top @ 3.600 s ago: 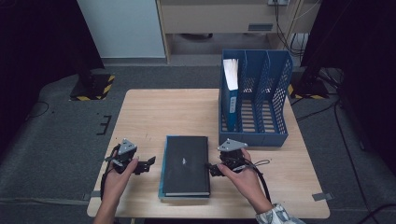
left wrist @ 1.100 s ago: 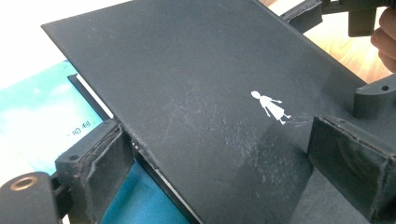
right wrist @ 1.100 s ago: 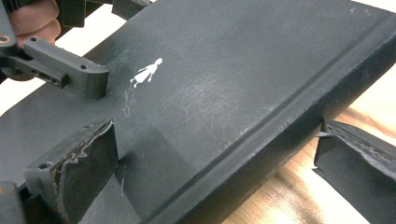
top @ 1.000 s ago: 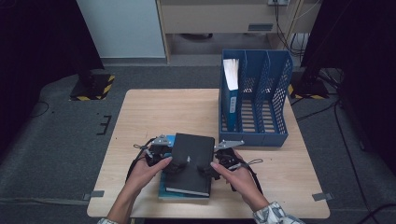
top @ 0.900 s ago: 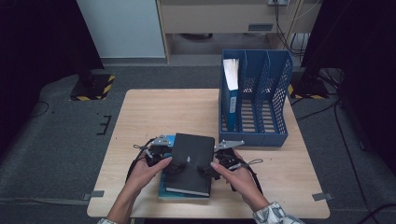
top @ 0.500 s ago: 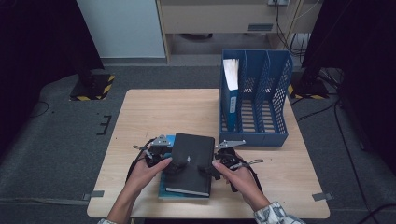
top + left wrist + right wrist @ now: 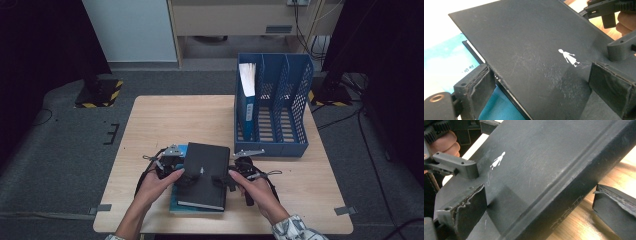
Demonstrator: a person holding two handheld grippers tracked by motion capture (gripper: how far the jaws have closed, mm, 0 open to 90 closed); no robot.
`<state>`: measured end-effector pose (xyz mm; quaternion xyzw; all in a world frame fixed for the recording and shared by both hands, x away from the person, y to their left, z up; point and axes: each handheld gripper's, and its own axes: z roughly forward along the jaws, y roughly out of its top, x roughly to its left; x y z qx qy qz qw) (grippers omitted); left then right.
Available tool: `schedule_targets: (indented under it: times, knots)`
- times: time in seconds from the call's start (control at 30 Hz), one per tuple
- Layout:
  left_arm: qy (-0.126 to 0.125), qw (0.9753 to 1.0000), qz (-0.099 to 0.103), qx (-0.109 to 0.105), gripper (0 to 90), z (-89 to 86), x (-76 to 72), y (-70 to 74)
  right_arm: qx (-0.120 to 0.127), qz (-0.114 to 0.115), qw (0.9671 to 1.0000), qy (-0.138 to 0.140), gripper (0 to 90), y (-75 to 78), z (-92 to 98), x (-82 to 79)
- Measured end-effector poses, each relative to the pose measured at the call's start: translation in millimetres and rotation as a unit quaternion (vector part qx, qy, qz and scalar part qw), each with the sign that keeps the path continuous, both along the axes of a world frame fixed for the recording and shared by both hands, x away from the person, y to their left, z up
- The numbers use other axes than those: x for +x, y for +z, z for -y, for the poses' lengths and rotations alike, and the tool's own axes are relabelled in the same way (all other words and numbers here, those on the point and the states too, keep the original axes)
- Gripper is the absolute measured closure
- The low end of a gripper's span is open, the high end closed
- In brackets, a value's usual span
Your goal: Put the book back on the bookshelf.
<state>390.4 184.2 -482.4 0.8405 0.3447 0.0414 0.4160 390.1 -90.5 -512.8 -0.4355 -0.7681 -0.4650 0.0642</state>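
Observation:
A black hardcover book (image 7: pixel 205 172) with a small white figure on its cover (image 7: pixel 570 57) is held raised and tilted over a teal book (image 7: pixel 175 201) that lies on the table. My left gripper (image 7: pixel 182 177) is at the black book's left edge. One jaw sits under the page edge and the other on the cover (image 7: pixel 529 50), shut on it. My right gripper (image 7: pixel 223 181) straddles the spine side (image 7: pixel 544 157). One pad (image 7: pixel 469 212) rests on the cover, while the other (image 7: pixel 614 212) stands apart below, with bare wood showing between.
A blue file rack (image 7: pixel 287 100) stands at the table's back right, with a blue folder of white papers (image 7: pixel 246 95) in its left slot. The wooden table (image 7: pixel 180 120) is bare behind the books. Dark stands flank the table on the floor.
The black book lay flat on the teal book with the grippers beside it. Now both grippers are at its edges and it is lifted and tilted. It has hardly moved over the last second.

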Motion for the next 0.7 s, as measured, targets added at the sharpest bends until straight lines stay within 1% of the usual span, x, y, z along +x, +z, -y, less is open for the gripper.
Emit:
schedule_targets:
  times: [0.2,0.33,0.4,0.53,0.6,0.7]
  knots:
    - [-0.001,1.0,-0.003,-0.003,6.6,0.0,0.8,-0.8,0.019,-0.021,0.9996,-0.002,0.0,-4.7,0.8,4.5]
    - [-0.002,1.0,-0.003,-0.002,6.6,-0.3,0.9,-0.9,0.047,-0.039,0.9981,0.007,0.0,-11.3,-1.7,10.0]
    - [-0.001,1.0,-0.003,-0.003,6.6,-0.2,0.8,-0.7,0.044,-0.046,0.9979,0.011,0.0,-10.6,-3.0,12.3]
    - [-0.002,1.0,-0.002,-0.003,6.6,-0.2,0.8,-0.6,0.046,-0.044,0.9979,0.016,0.1,-10.9,-2.8,13.3]
    - [-0.002,1.0,0.001,-0.003,6.7,-0.4,0.8,0.2,0.041,-0.042,0.9981,0.018,0.2,-9.6,-3.1,13.6]
    - [0.0,1.0,0.005,-0.006,7.0,-1.8,0.7,1.8,0.036,-0.03,0.9987,0.018,0.4,-6.1,-4.0,13.1]
